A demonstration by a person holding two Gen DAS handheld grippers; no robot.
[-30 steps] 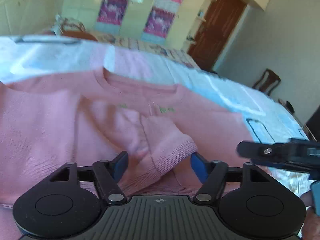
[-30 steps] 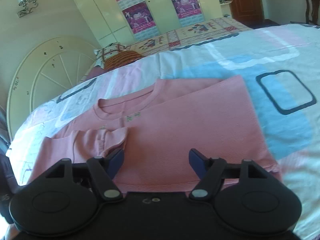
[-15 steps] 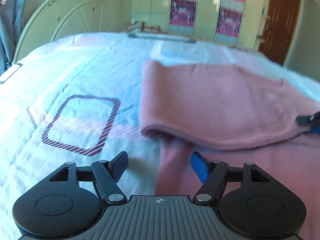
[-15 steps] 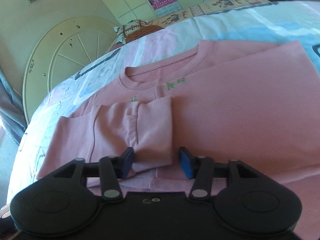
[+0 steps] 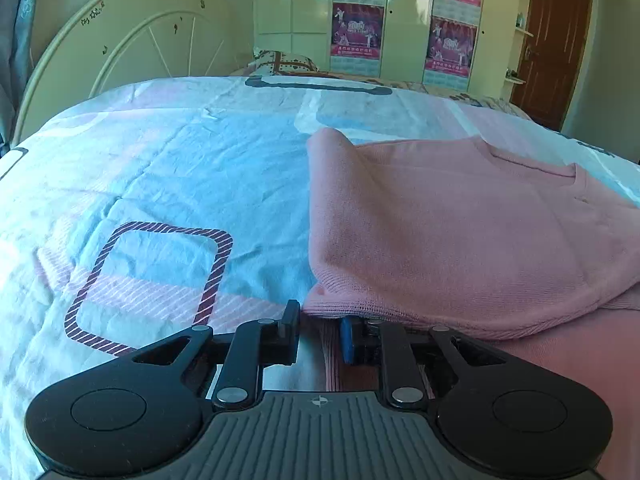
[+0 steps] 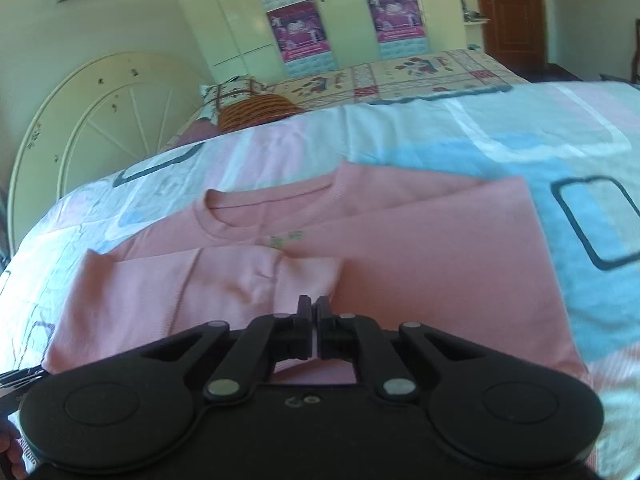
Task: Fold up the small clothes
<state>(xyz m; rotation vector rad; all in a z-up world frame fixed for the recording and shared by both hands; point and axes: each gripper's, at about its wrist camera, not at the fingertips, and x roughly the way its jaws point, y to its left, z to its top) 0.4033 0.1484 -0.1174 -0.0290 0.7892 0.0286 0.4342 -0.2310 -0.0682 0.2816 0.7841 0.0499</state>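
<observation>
left gripper (image 5: pixel 319 334): nearly closed on pink sweater (image 5: pixel 460 232) hem, just ahead | right gripper (image 6: pixel 313 312): clenched on folded sleeve (image 6: pixel 208 284) cuff

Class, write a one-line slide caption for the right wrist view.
Right claw shut on the folded sleeve of a pink sweater spread on a patterned bedspread.

Open bedspread (image 5: pixel 168 184) left of sweater (image 5: pixel 460 232), headboard (image 5: pixel 132 48) beyond
</observation>
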